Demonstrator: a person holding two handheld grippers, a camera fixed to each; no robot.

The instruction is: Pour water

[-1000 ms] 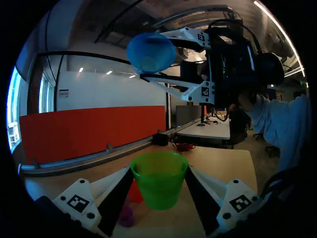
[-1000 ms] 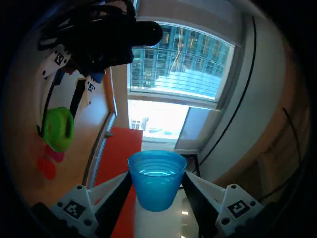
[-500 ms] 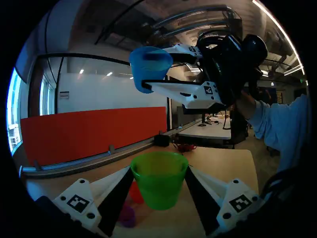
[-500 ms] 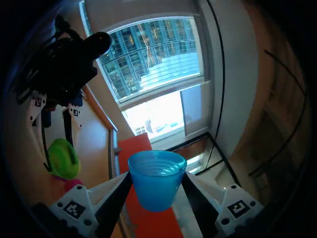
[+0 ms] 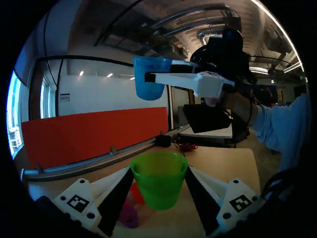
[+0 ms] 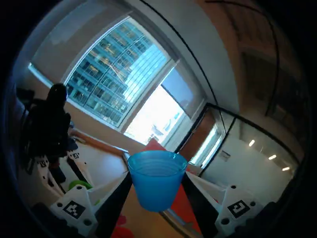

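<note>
Holding both cups, we see the wooden desk (image 5: 226, 158) below. Our left tool (image 5: 158, 176) clamps the green cup (image 5: 159, 186) upright over the desk. Our right tool (image 6: 157, 178) clamps the blue cup (image 6: 157, 190) upright, high above the green cup.

In the left gripper view a red thing (image 5: 136, 193) and a purple thing (image 5: 128, 216) on the tabletop (image 5: 222, 158) sit half hidden behind a finger of the left hand-held gripper (image 5: 158, 169), too little showing to name. In the right gripper view the green cup (image 6: 79, 185) is a sliver; the blue cup (image 6: 157, 182)'s contents cannot be told.
</note>
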